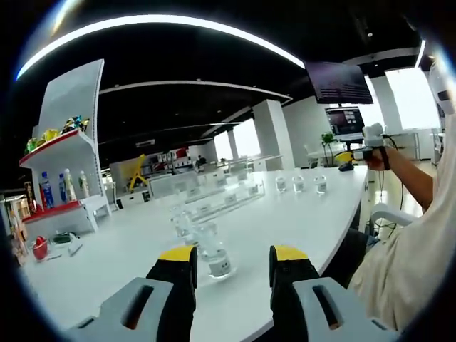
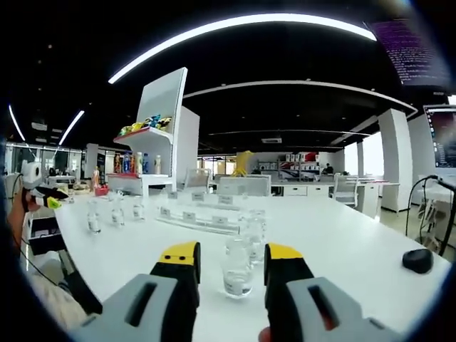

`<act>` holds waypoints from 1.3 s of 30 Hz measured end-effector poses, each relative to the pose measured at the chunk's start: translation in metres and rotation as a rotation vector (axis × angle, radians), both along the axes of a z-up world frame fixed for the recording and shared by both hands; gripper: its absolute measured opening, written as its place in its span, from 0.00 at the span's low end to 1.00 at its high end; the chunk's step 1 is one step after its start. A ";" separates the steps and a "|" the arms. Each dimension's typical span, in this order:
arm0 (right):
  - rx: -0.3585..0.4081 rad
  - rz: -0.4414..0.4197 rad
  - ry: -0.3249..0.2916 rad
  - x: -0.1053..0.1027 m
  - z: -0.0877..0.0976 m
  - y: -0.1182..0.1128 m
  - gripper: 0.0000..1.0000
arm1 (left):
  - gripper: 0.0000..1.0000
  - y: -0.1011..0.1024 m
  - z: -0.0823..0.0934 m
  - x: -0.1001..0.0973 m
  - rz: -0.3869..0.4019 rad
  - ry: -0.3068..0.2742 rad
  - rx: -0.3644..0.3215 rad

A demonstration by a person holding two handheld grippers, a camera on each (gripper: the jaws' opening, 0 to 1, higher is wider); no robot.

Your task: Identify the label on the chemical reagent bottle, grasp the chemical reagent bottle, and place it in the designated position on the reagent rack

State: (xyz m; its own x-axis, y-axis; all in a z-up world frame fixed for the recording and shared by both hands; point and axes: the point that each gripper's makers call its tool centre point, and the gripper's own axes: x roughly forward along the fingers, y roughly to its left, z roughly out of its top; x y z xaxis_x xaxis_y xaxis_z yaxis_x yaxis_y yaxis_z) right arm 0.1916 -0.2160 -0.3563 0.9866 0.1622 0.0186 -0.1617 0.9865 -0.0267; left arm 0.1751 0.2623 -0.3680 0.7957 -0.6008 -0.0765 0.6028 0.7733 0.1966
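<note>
Count on desk (image 2: 342,235): three small clear bottles (image 2: 114,210) in a row at 9 o'clock; one clear rack (image 2: 196,217) at centre; one dark mouse (image 2: 417,260) at 3 o'clock; clustered bottles (image 2: 239,267) near claws, number unclear.

So the reagent bottles (image 2: 237,269) are small clear glass ones, all standing upright on the white table (image 1: 299,221). A little cluster of them sits closest, one with a pale label low on its side that's too blurry to read. Three more bottles (image 1: 299,184) stand in a row further off. The reagent rack (image 2: 196,217) is a clear stepped acrylic thing with small white tags along its front, just behind the cluster.
</note>
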 end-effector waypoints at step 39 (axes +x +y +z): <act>0.020 -0.102 0.042 0.028 -0.017 0.001 0.39 | 0.40 0.007 0.006 -0.001 0.003 -0.023 0.002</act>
State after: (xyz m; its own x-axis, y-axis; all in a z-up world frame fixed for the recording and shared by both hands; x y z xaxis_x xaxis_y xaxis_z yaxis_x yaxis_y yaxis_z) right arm 0.2196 -0.2154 -0.3737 0.9980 0.0605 -0.0207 -0.0606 0.9982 -0.0026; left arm 0.1738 0.2689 -0.3619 0.7991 -0.5983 -0.0593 0.5958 0.7748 0.2115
